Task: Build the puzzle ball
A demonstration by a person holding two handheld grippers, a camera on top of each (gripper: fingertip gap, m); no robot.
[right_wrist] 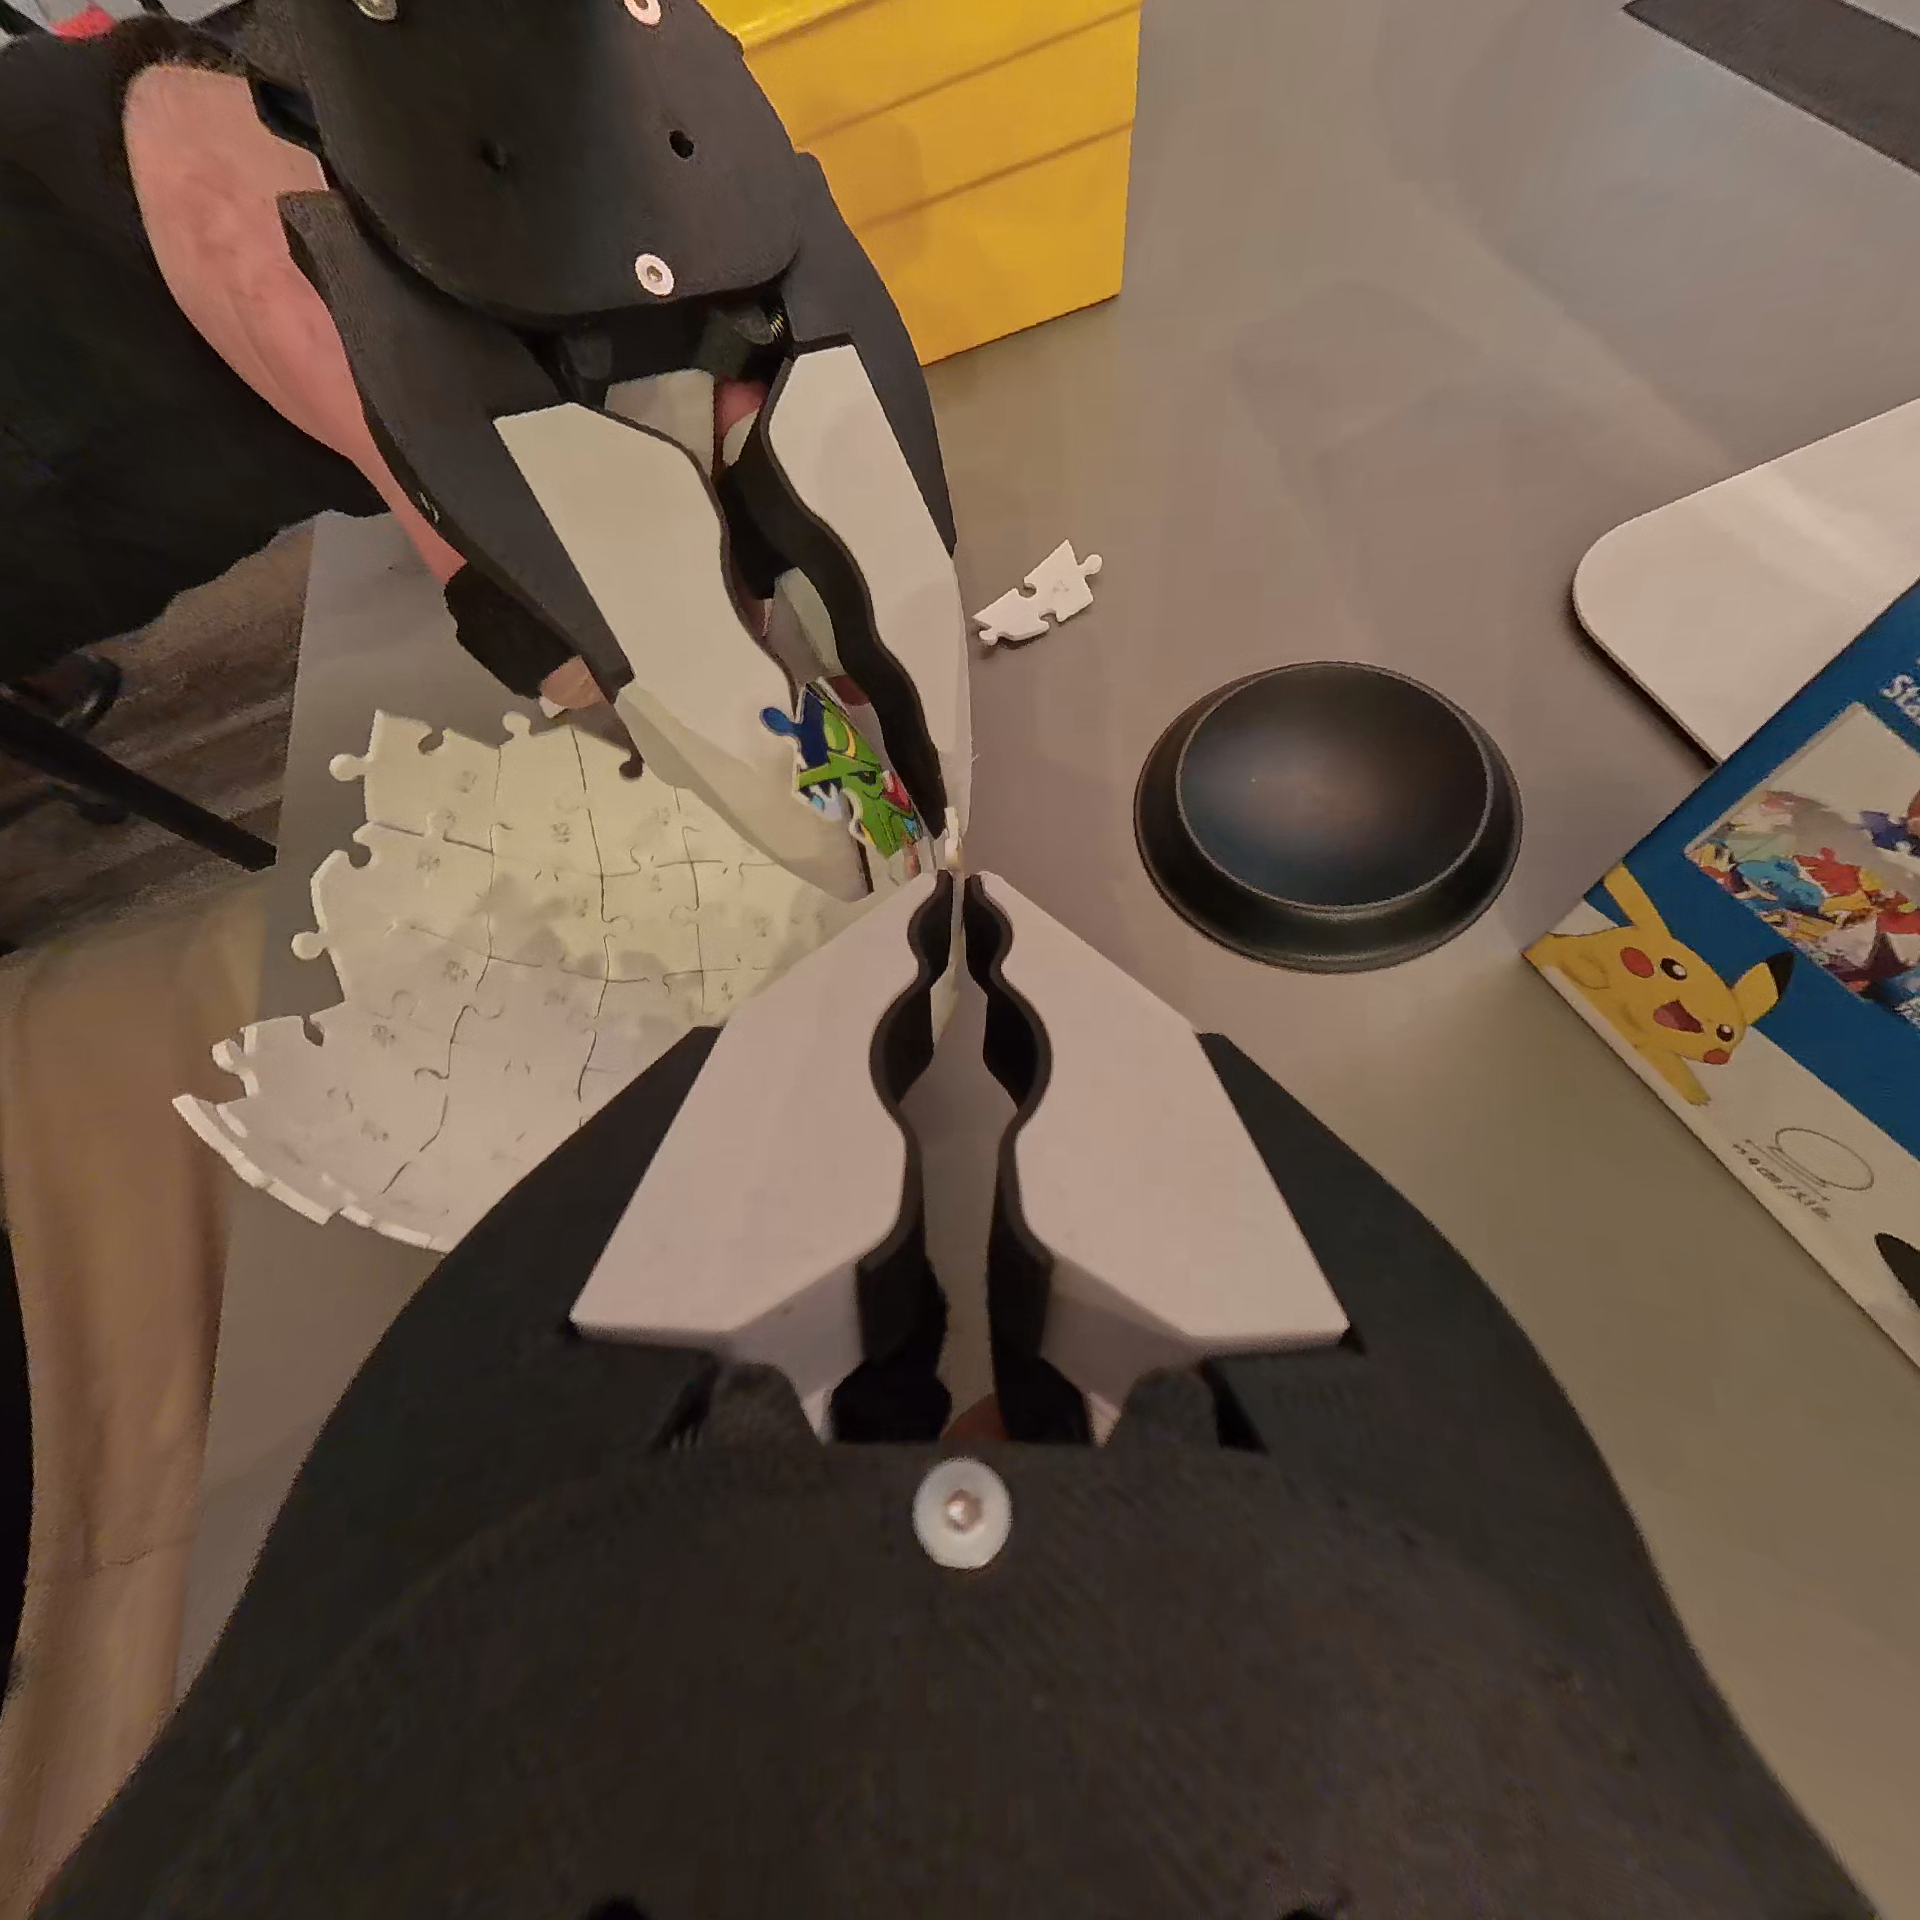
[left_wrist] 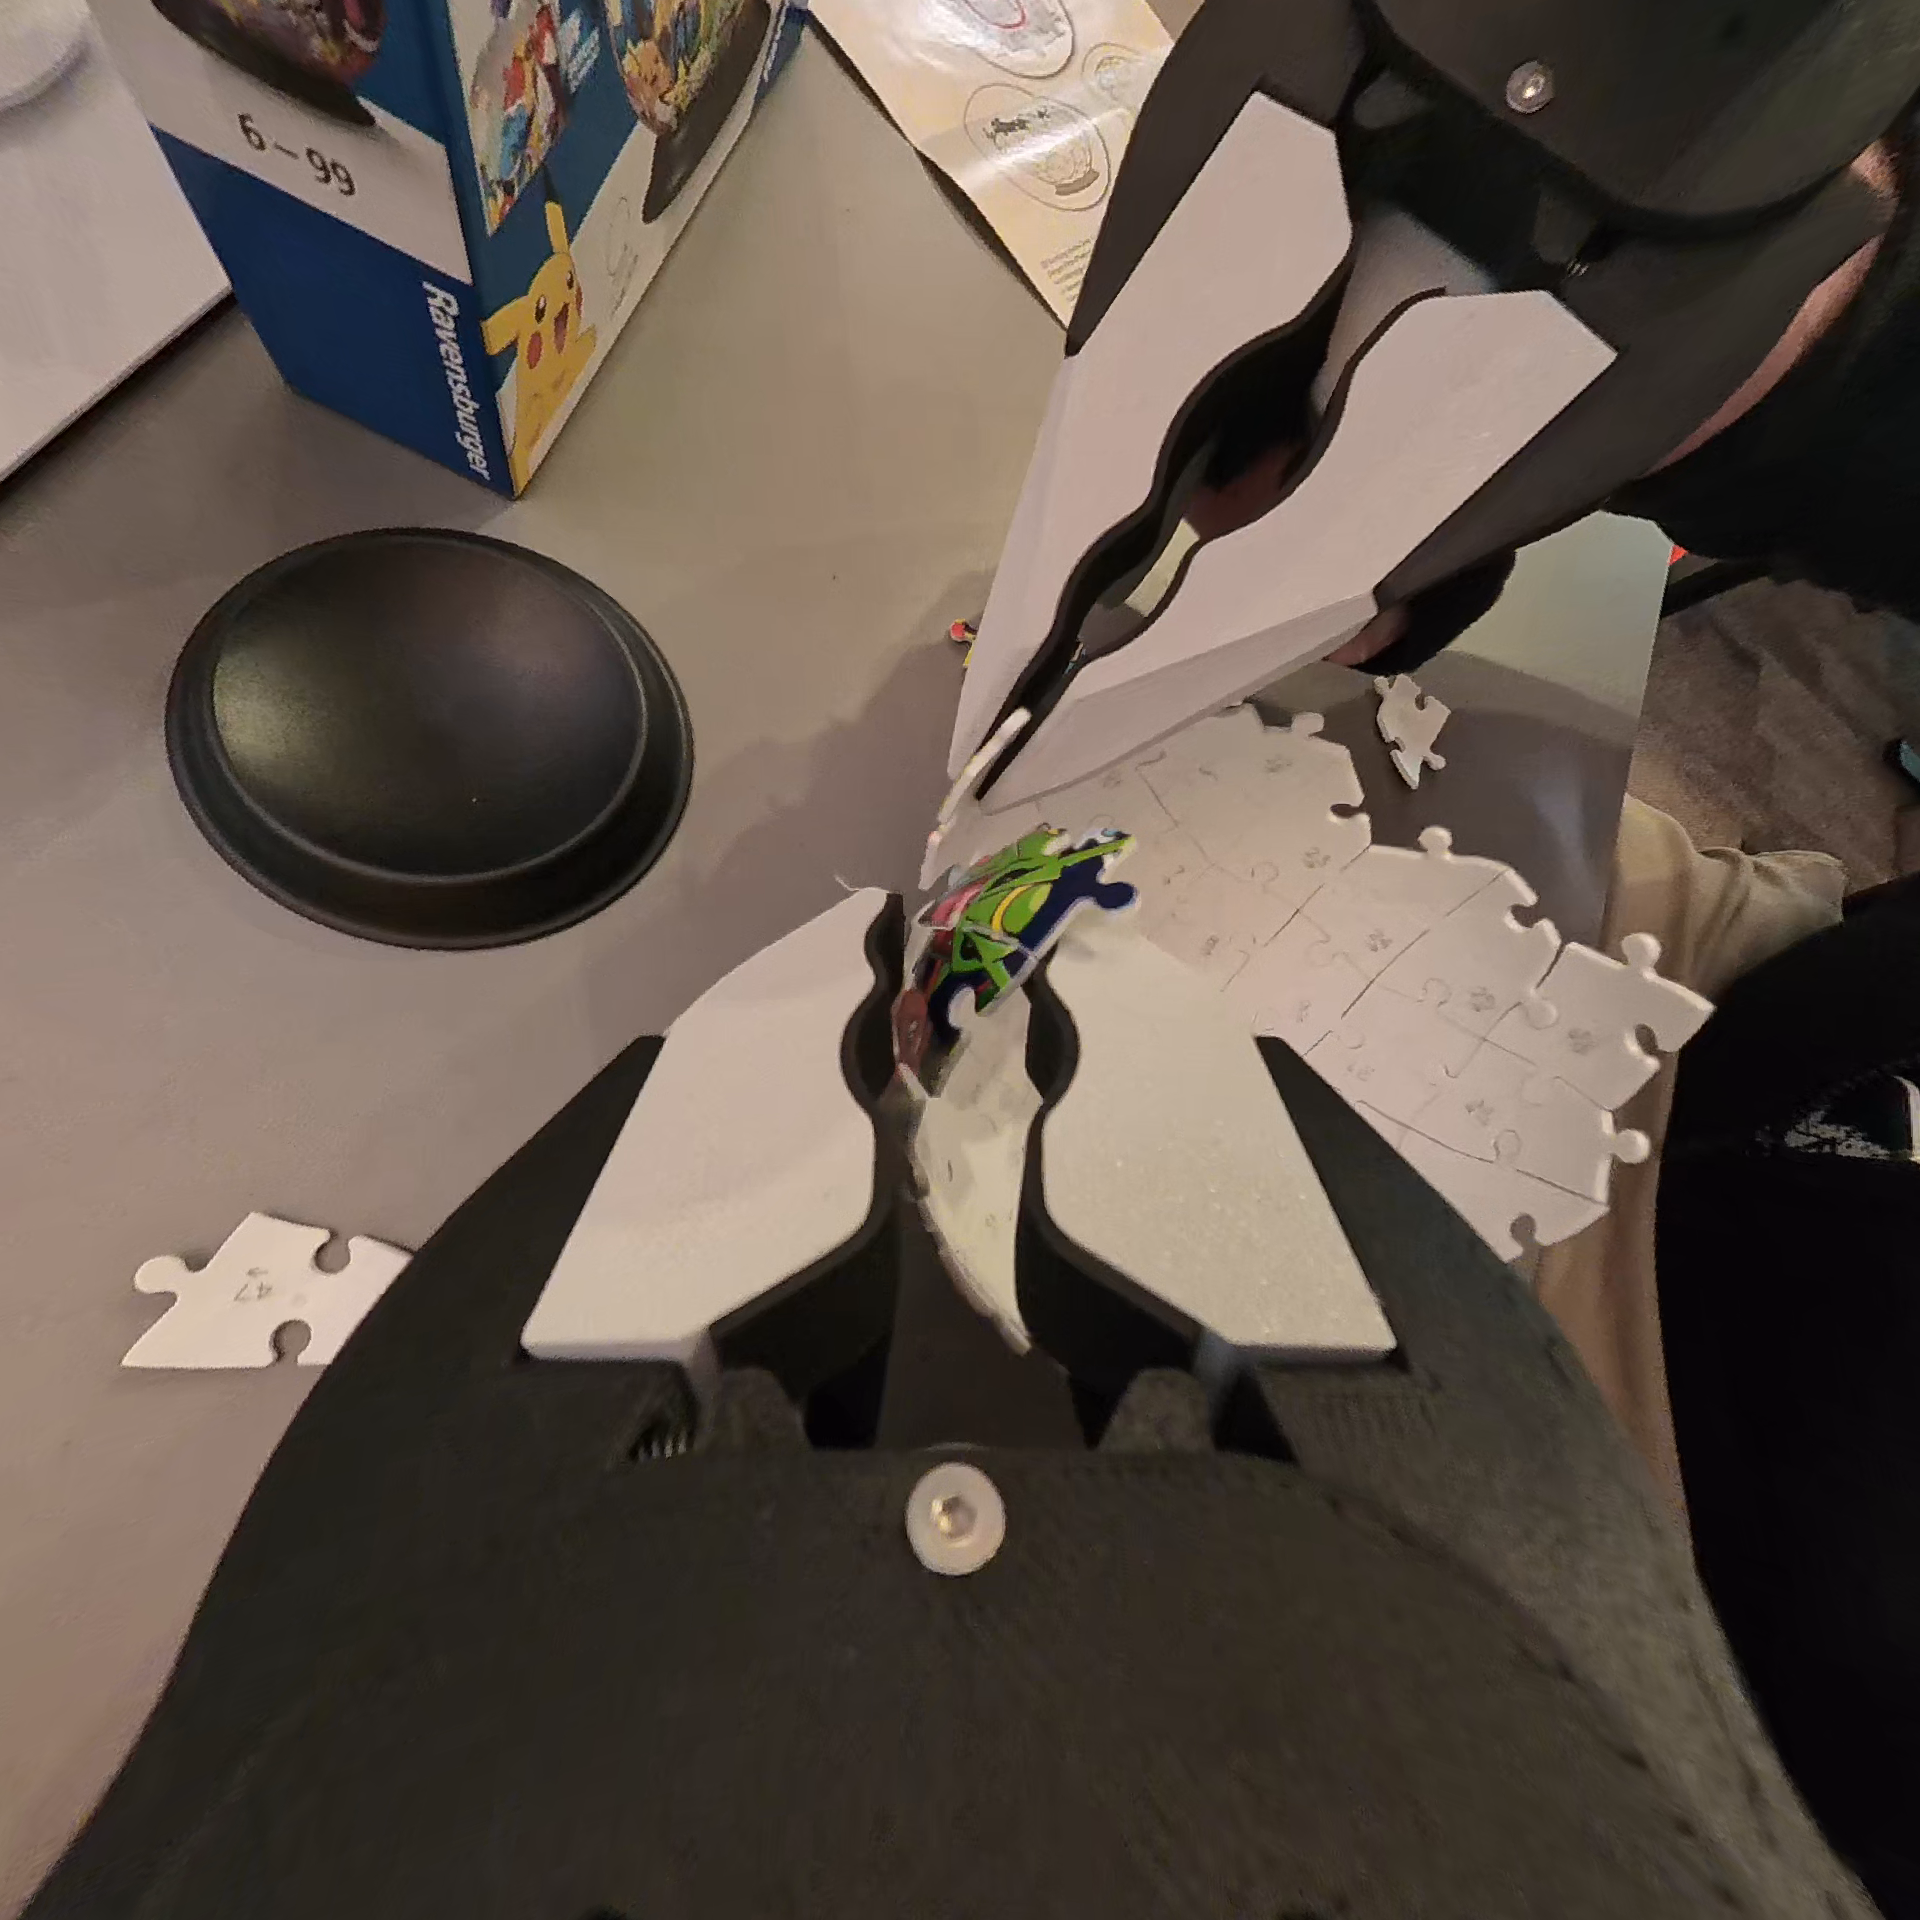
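Together, both grippers (left_wrist: 961, 997) (right_wrist: 961, 883) on half-ball (right_wrist: 468, 935).

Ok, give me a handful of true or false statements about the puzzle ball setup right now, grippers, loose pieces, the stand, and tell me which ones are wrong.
1. The left gripper is shut on the rim of the partly built puzzle ball. True.
2. The ball shell is sitting in the black stand. False: the stand holds nothing and the shell is off to one side of it.
3. A loose white puzzle piece lies on the grey table. True.
4. The right gripper is wide open. False: its jaws are nearly closed, pinching a thin white piece.
5. The puzzle box is red. False: it is blue and white.
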